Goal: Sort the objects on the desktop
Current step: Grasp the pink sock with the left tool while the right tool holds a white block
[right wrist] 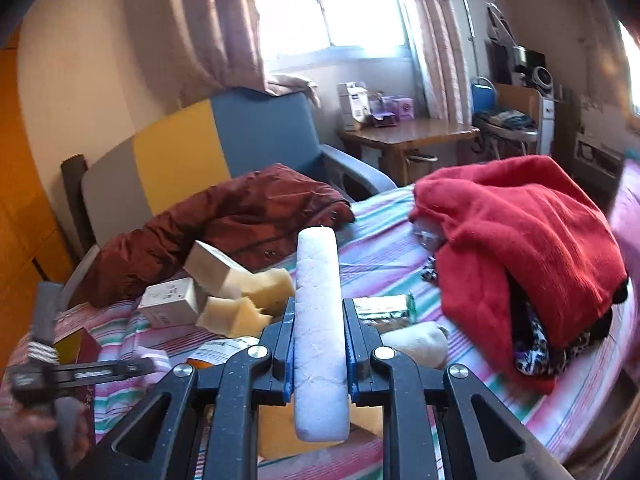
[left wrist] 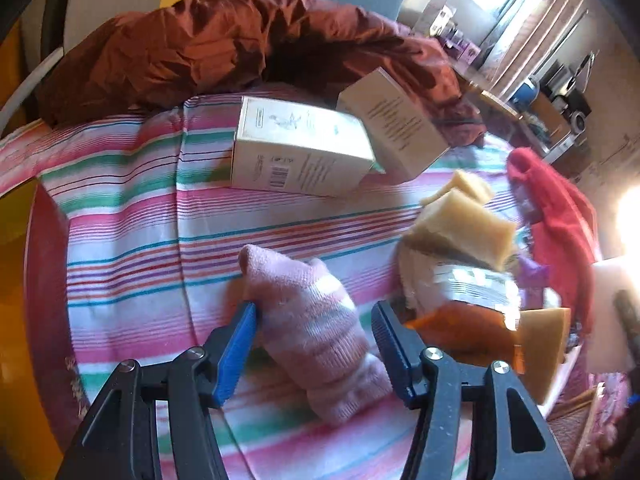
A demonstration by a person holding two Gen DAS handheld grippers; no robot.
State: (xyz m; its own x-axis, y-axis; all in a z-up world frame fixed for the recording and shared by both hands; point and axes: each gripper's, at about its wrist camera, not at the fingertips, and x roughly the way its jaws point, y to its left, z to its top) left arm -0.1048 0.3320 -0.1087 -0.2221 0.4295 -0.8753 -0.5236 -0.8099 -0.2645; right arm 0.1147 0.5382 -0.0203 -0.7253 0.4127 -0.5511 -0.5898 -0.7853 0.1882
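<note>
A pink striped sock [left wrist: 316,320] lies on the striped bedsheet [left wrist: 132,216]. My left gripper [left wrist: 314,312] points down over it, open, with a finger on each side. The left blue pad [left wrist: 240,344] touches the sock's edge, while the right pad stands a little clear of it. My right gripper [right wrist: 318,312] is shut on a white foam bar [right wrist: 318,272], which sticks out forward past the fingertips and back towards the camera. The left tool shows blurred at the lower left of the right wrist view, with a hand [right wrist: 44,428] on it.
Two white boxes [left wrist: 296,148] [left wrist: 392,124] lie beyond the sock. Yellow sponge pieces [left wrist: 460,220] and an orange-and-white packet [left wrist: 464,320] lie to its right. A red sweater [right wrist: 520,240] and a brown jacket [right wrist: 224,224] lie heaped on the bed. A wooden table [right wrist: 408,136] stands by the window.
</note>
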